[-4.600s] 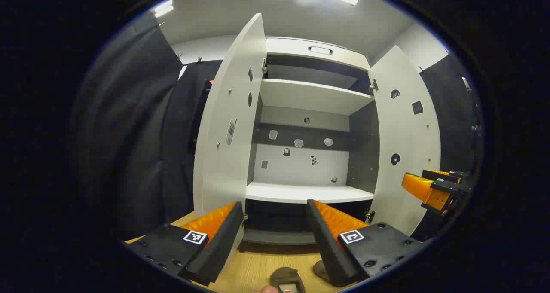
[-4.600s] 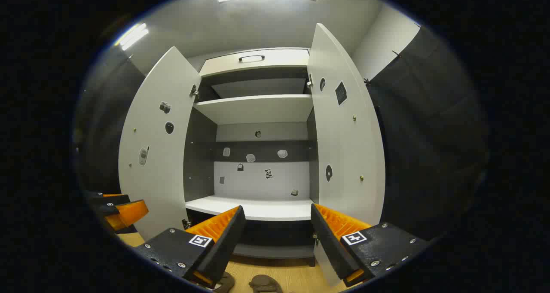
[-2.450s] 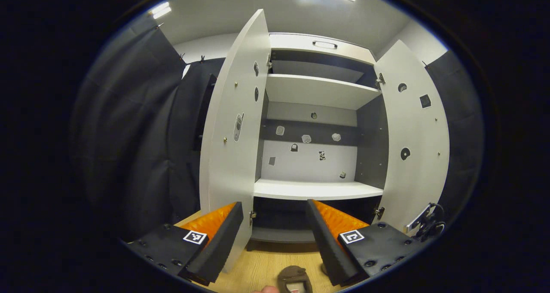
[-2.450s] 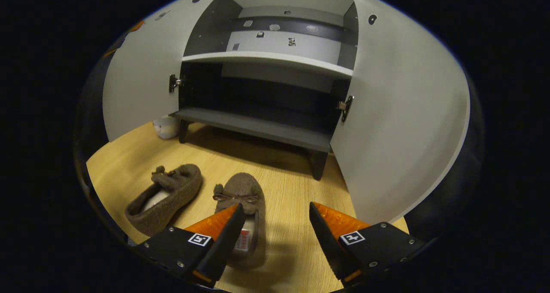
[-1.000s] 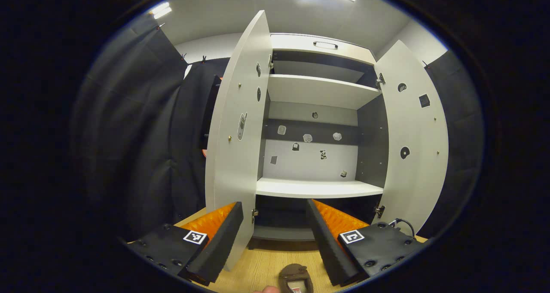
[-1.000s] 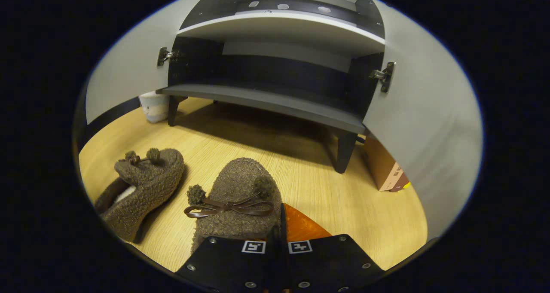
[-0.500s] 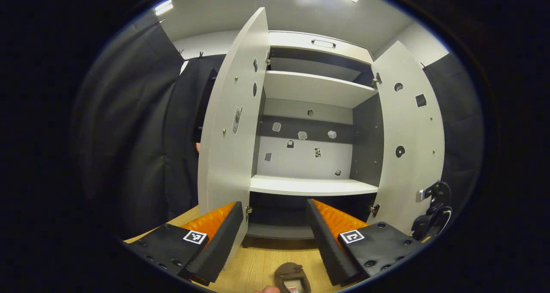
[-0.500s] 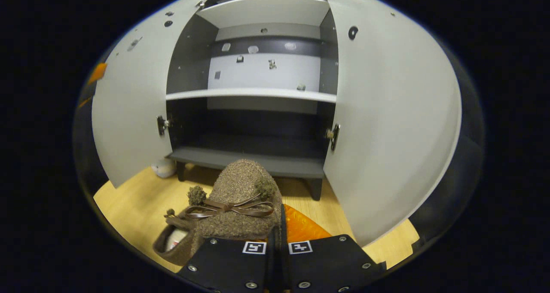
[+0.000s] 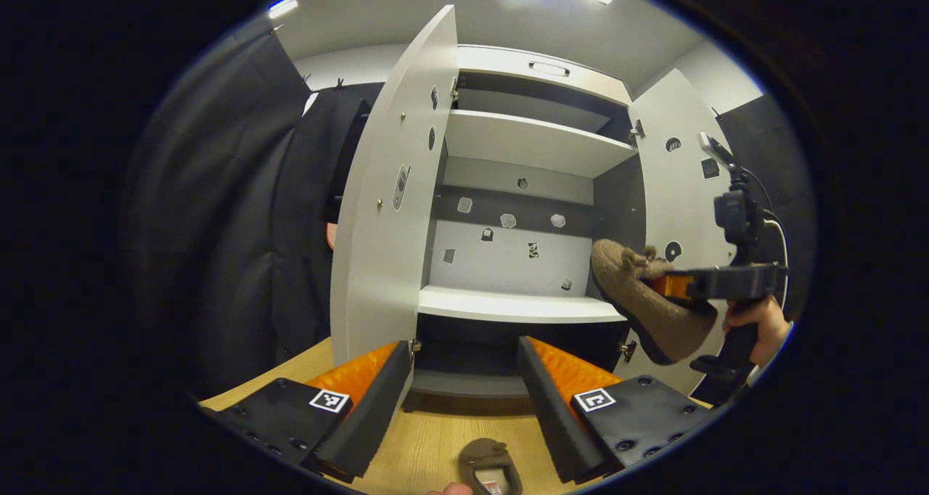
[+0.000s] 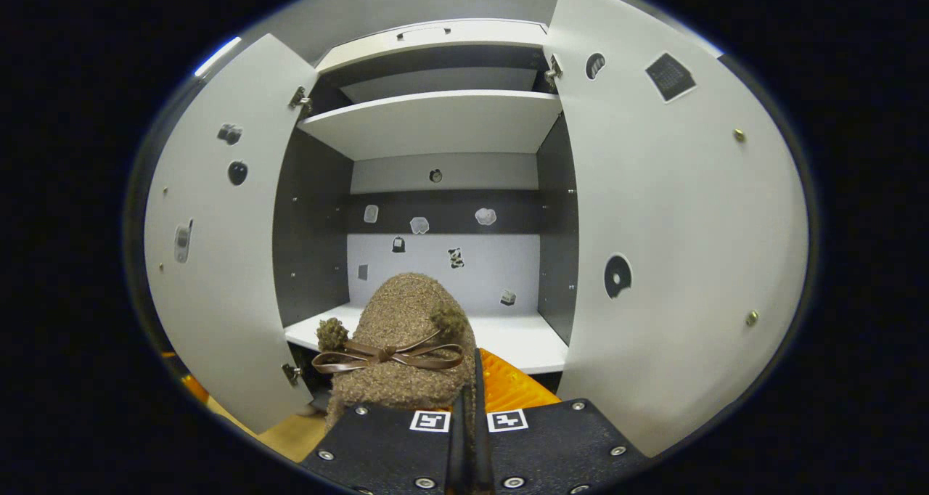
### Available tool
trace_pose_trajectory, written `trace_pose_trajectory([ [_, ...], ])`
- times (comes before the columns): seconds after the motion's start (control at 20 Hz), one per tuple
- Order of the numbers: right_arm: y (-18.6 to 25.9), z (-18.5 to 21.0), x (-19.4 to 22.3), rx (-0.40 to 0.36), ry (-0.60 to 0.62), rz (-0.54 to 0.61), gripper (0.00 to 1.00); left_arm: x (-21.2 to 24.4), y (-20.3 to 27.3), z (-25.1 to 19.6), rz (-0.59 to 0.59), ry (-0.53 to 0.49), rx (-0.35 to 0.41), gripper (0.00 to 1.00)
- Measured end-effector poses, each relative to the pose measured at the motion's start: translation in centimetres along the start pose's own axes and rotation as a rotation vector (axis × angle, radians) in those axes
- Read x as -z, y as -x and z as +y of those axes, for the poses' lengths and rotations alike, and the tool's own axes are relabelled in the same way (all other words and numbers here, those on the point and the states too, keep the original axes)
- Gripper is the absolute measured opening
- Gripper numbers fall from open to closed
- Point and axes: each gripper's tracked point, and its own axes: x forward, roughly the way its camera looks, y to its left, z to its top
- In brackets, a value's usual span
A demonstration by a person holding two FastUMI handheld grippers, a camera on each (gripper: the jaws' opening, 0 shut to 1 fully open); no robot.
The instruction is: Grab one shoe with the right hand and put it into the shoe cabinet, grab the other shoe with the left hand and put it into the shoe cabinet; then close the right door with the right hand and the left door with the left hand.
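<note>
The right tongs [image 10: 464,408] are clamped on one shoe [image 10: 403,342], toe pointing far toward the middle shelf [image 10: 522,346] just ahead; the left tongs [image 9: 464,393] (apart) hang above the other shoe [image 9: 490,469].

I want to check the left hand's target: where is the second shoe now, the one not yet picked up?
In the left gripper view, the second shoe lies on the wooden floor at the bottom, just ahead of the open left claw, before the open cabinet.
</note>
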Motion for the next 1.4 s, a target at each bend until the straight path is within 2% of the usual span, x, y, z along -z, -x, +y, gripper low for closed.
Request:
trace_pose_trajectory([
  [0.15,-6.6,0.1,-2.2,0.020,0.084,0.005,0.04,0.2,0.1,0.0,0.006,-0.014,0.009,0.96],
  [0.25,-10.9,0.2,-1.9,0.031,0.106,0.049,0.04,0.4,0.3,0.3,0.010,-0.020,-0.001,0.96],
  [0.35,-15.1,-0.4,-0.7,0.055,0.132,0.112,0.05,0.6,0.4,0.6,0.018,-0.008,-0.013,0.99],
  [0.45,-18.5,-1.2,1.8,0.081,0.144,0.208,0.05,0.8,0.6,1.2,0.024,-0.006,-0.031,0.96],
  [0.5,-19.9,-1.3,3.2,0.088,0.134,0.255,0.05,0.8,0.6,1.6,0.027,-0.008,-0.042,0.99],
  [0.65,-21.7,-1.7,6.5,0.104,0.039,0.376,0.05,1.0,0.9,2.7,0.032,-0.008,-0.075,0.97],
  [0.85,-22.9,-3.2,8.5,0.147,-0.001,0.438,0.06,1.6,0.9,3.4,0.050,-0.001,-0.098,0.96],
  [0.95,-22.9,-2.8,9.1,0.129,-0.035,0.469,0.09,2.0,1.0,3.4,0.064,0.006,-0.101,0.99],
  [1.15,-22.0,-2.6,8.8,0.101,-0.089,0.496,0.27,2.6,0.9,3.4,0.076,0.000,-0.100,0.94],
  [1.25,-21.3,-2.3,8.0,0.070,-0.125,0.493,0.43,2.7,0.9,3.4,0.079,-0.006,-0.097,0.94],
  [1.3,-21.0,-2.3,7.6,0.062,-0.134,0.490,0.59,2.9,0.8,3.3,0.080,-0.005,-0.095,0.94],
  [1.4,-20.1,-2.6,7.1,0.055,-0.119,0.485,0.75,3.0,0.7,3.0,0.080,-0.001,-0.087,0.94],
])
